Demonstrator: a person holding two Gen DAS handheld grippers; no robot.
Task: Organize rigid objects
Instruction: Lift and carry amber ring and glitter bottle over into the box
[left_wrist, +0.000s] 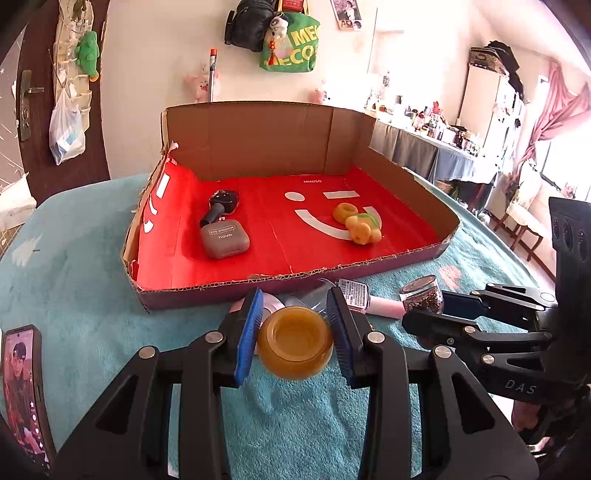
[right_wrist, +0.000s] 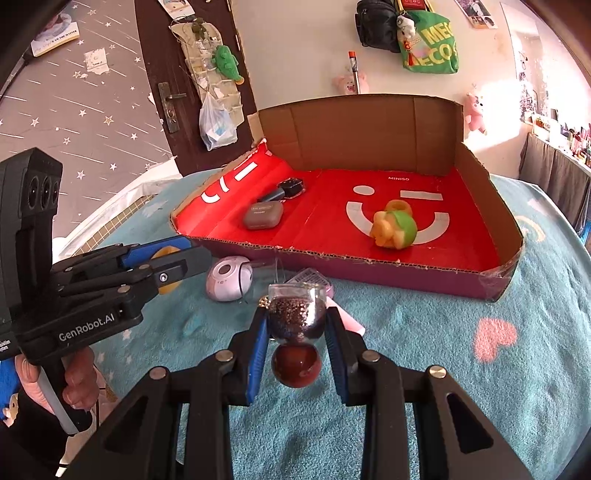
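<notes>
— Holding what, and where?
— My left gripper (left_wrist: 294, 326) pinches a small round amber jar (left_wrist: 294, 345); my right gripper (right_wrist: 297, 338) pinches a glass bottle of dark beads (right_wrist: 296, 312). Both are above the teal blanket (left_wrist: 92, 295), near the red-lined cardboard box (left_wrist: 280, 240).

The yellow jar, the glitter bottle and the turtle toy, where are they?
yellow jar (left_wrist: 294, 341), left wrist view, its open top
glitter bottle (right_wrist: 296, 313), right wrist view, its glass belly
turtle toy (right_wrist: 404, 229), right wrist view, its green shell

Both wrist cameras are looking forward and downward along their own fingers, close over the blanket's (left_wrist: 92, 295) near edge. Both are sharing the cardboard tray (left_wrist: 280, 284) (right_wrist: 369, 271) ahead, each catching the other gripper at its side.
</notes>
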